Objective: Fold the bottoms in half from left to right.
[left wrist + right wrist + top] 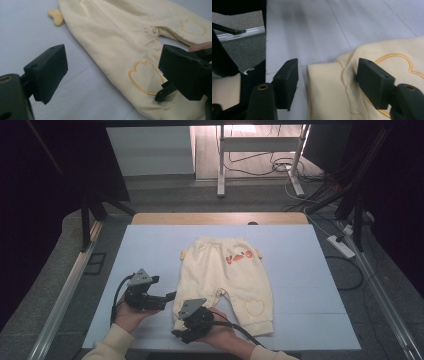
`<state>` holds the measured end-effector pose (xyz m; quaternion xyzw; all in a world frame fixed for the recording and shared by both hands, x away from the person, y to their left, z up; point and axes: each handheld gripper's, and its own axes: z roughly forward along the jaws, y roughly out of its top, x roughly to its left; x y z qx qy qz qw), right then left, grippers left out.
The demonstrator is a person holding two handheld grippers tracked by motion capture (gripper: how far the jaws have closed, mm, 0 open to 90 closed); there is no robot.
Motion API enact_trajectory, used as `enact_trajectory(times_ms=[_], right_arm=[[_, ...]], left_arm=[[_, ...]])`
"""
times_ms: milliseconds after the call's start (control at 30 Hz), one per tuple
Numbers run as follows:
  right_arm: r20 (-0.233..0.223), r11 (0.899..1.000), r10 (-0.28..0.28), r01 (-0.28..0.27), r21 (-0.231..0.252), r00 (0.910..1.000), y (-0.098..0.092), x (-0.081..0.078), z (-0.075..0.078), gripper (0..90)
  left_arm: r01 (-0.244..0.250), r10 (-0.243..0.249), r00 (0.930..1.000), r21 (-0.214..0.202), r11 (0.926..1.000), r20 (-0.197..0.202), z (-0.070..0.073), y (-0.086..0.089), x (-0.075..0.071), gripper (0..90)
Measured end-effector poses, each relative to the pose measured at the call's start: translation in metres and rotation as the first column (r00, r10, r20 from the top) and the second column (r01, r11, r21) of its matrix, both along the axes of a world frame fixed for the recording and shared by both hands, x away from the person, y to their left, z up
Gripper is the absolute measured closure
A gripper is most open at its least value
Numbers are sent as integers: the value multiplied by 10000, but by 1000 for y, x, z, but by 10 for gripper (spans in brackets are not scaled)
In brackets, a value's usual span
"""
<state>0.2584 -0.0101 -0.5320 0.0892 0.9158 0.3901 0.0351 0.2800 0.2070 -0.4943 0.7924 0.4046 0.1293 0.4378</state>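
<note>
Cream baby trousers [225, 280] lie flat, unfolded; right gripper [327, 82] gapes around one cuff [324, 90], left gripper [112, 72] open, idle.

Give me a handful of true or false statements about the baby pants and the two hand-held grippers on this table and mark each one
1. The cream baby pants lie flat on the pale blue mat. True.
2. The right hand-held gripper has its jaws shut tight on a pant leg. False: the jaws stand apart with the ribbed cuff between them, not yet clamped.
3. The left hand-held gripper is open and holds nothing. True.
4. The pants are folded in half. False: both legs are spread out.
5. A heart outline is stitched on one leg. True.
6. The orange motif sits at a leg hem. False: it sits near the waistband.
</note>
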Motion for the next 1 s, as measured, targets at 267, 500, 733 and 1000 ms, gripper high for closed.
enact_trajectory(times_ms=[267,500,733,1000], right_arm=[[627,9979,-225,262,-586,9978,0,0,0,591],[254,9981,-549,555,-276,9982,-8,6,5,750],[82,9976,-645,643,248,9979,-19,4,15,764],[-32,9952,-747,747,627,9972,-26,3,19,764]], left_arm=[[6,-6,10000,-19,10000,-12,0,1,1,91],[3,-3,10000,-52,10000,4,0,0,3,94],[101,-101,9999,203,9997,-1,6,-13,16,133],[103,-100,9998,169,9998,-193,10,-25,36,151]])
